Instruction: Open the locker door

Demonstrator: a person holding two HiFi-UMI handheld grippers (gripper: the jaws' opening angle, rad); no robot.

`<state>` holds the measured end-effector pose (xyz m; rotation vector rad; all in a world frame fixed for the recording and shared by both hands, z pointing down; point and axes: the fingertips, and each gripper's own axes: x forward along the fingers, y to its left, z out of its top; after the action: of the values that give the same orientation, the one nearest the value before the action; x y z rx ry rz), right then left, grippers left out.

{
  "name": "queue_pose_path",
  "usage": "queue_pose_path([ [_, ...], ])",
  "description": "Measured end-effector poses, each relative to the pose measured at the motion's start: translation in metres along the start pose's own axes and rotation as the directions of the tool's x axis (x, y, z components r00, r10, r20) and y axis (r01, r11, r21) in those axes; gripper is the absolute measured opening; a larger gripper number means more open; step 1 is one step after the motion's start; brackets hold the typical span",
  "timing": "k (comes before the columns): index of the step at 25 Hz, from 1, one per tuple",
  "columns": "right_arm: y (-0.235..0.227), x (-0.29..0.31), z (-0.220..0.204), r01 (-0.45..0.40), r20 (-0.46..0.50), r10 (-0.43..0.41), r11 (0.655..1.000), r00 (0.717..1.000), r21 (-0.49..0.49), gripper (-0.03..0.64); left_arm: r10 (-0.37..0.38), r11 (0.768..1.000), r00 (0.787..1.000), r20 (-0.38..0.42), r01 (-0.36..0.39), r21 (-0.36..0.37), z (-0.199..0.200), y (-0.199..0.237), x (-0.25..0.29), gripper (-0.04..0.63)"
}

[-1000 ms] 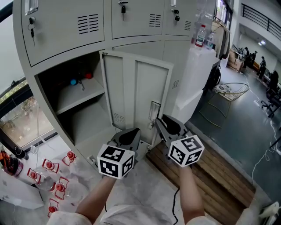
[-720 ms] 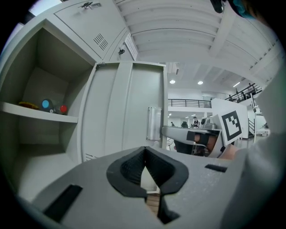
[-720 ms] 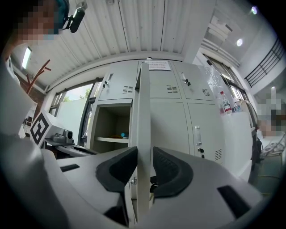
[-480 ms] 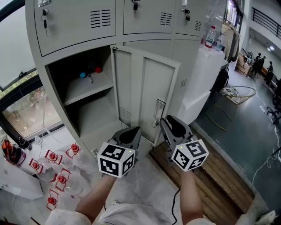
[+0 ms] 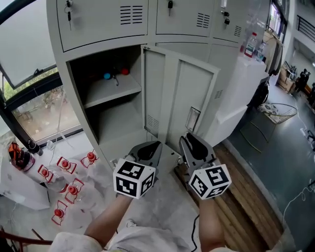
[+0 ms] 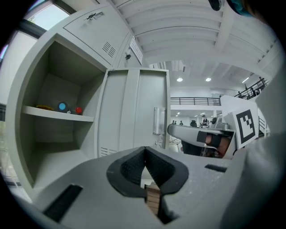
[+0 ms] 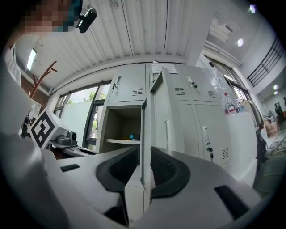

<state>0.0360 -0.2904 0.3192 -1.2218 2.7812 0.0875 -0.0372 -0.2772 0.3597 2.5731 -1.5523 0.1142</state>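
Note:
The grey locker door [image 5: 177,98] stands swung wide open, its inner face toward me. The open compartment [image 5: 110,106] to its left has a shelf with a blue and a red small thing [image 5: 114,75] on it. My right gripper [image 5: 188,141] is at the door's low free edge. In the right gripper view the door [image 7: 156,116] is seen edge-on, and that edge runs between the pads [image 7: 170,172] of the right gripper [image 7: 145,167], which is shut on it. My left gripper [image 5: 150,150] hangs just left of it, shut and holding nothing [image 6: 144,154].
Shut lockers with keys [image 5: 170,6] fill the row above. A white box-shaped block [image 5: 241,88] with bottles [image 5: 252,44] on it stands right of the door. Wooden boards [image 5: 241,197] lie on the floor at the right. Red-capped things [image 5: 64,182] lie on plastic at the left.
The head view has shifted, so the locker now sits further right and lower in it. Both grippers keep their place by the door's low edge, and the door's angle looks the same.

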Motion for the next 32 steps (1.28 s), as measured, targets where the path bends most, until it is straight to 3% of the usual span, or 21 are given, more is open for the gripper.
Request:
queue_pose_path([
  [19, 0.094, 0.042, -0.032, -0.228, -0.072, 0.230, 0.973, 0.970, 0.035, 0.005, 0.229, 0.973, 0.973, 0.020, -0.229, -0.025, -0.010, 0.060, -0.063, 0.006],
  [32, 0.112, 0.049, -0.040, -0.267, -0.095, 0.270, 0.963, 0.958, 0.042, 0.003, 0.255, 0.967, 0.966, 0.026, -0.255, -0.028, -0.011, 0.070, -0.075, 0.006],
])
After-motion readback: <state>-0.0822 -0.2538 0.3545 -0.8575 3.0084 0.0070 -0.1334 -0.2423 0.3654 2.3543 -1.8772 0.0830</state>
